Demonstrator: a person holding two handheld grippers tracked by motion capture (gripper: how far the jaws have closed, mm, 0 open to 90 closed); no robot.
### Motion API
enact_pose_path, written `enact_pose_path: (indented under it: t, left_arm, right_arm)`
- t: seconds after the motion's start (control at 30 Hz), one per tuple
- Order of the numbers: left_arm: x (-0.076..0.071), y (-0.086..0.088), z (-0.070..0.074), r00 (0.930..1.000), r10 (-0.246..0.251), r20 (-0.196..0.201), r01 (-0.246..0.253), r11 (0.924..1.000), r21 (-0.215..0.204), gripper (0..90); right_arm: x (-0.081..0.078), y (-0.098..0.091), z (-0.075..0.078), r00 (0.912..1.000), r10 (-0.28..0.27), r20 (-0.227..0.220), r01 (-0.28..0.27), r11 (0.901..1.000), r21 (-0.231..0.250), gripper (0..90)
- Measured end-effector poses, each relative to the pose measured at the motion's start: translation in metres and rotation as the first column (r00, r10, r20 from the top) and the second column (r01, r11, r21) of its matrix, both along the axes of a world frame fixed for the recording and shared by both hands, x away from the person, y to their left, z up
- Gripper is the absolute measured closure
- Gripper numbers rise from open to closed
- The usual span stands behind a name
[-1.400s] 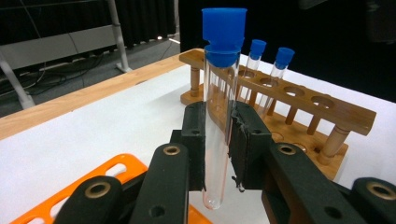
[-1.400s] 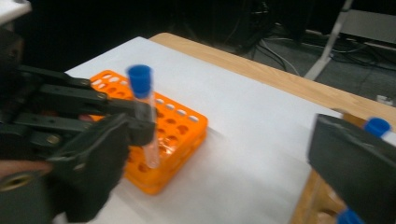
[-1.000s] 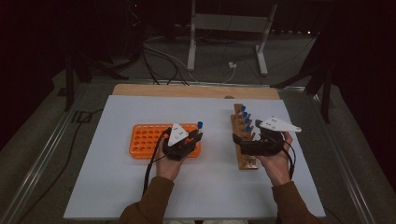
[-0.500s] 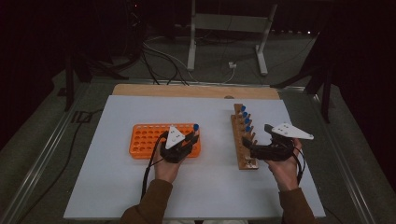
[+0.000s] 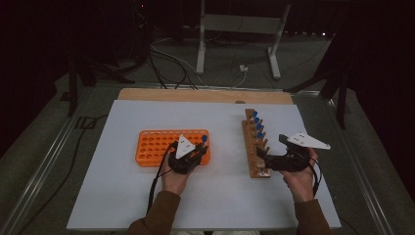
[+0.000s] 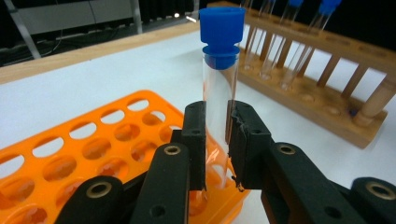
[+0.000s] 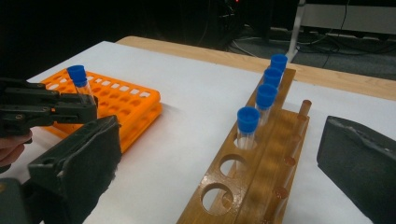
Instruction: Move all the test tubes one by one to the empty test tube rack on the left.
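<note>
**Capped tube held over the orange rack's corner, right jaws wide at the wooden rack**

The left gripper (image 6: 217, 140) is clamped on a clear test tube (image 6: 219, 88) with a blue cap, held upright at the near right corner of the orange tube rack (image 5: 161, 147). The tube's lower end sits over the rack's last holes, close to its right edge.

The right gripper (image 5: 266, 154) stands with its jaws spread wide and nothing between them, at the near end of the wooden rack (image 7: 247, 186). Four blue-capped tubes (image 7: 247, 122) fill the far holes; the two nearest holes are free.

Between the two racks lies a broad strip of bare white table (image 5: 225, 196), and more open surface runs along the near edge.
</note>
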State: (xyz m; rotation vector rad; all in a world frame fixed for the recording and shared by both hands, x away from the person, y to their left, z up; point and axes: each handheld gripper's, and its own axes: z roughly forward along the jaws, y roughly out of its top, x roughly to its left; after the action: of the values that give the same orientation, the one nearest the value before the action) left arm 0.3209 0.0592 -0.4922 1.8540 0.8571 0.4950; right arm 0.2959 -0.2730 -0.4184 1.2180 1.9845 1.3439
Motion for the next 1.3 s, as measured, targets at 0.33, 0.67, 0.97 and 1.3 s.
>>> enact_pose_path:
  t: [0.33,0.67,0.97,1.3]
  left_arm:
    - [-0.002,-0.002,-0.004,0.9998,-0.005,-0.021,0.005,0.9991,0.043,78.9]
    - [-0.005,-0.005,-0.008,0.9995,0.004,-0.032,-0.001,0.9963,0.086,78.9]
    - [-0.009,-0.009,-0.009,0.9999,0.003,-0.010,-0.002,0.9924,0.123,78.9]
    - [-0.007,0.005,-0.007,0.9989,-0.004,-0.046,0.004,0.9999,0.011,65.5]
  right_arm:
    - [0.000,-0.001,-0.002,1.0000,0.003,-0.003,-0.003,1.0000,0.002,0.1]
    - [0.001,0.001,-0.004,0.9999,0.010,-0.008,-0.010,0.9999,-0.005,0.0]
    - [0.001,0.002,-0.005,0.9999,0.011,-0.011,-0.011,0.9999,-0.009,0.0]
    - [0.003,0.001,-0.006,0.9999,0.009,-0.014,-0.009,0.9999,-0.006,0.1]
